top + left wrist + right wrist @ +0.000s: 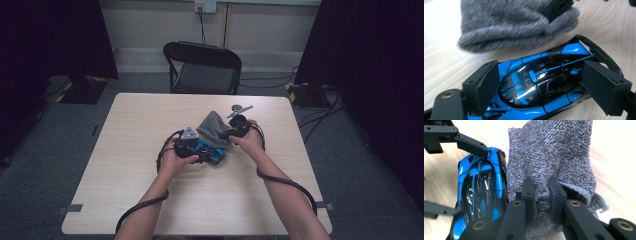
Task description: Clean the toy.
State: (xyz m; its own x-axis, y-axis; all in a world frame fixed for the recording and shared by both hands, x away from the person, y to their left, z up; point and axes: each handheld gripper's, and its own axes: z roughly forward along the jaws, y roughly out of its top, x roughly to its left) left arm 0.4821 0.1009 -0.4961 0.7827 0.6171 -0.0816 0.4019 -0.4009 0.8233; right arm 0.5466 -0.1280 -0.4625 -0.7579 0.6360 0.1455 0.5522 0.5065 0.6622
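While glossy blue toy car [541,85] sits clamped, nubby grey cloth [549,157] pinched.

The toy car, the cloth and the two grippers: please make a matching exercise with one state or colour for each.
Things:
1. toy car
2. cloth
3. left gripper
4. right gripper
5. table

States:
A. pinches a fold of grey fabric
B. blue and black, glossy
C. jaws stand on both sides of the car
D. grey, fuzzy, lies beside the car
E. pale wood

Pairs: 1-B, 2-D, 3-C, 4-A, 5-E
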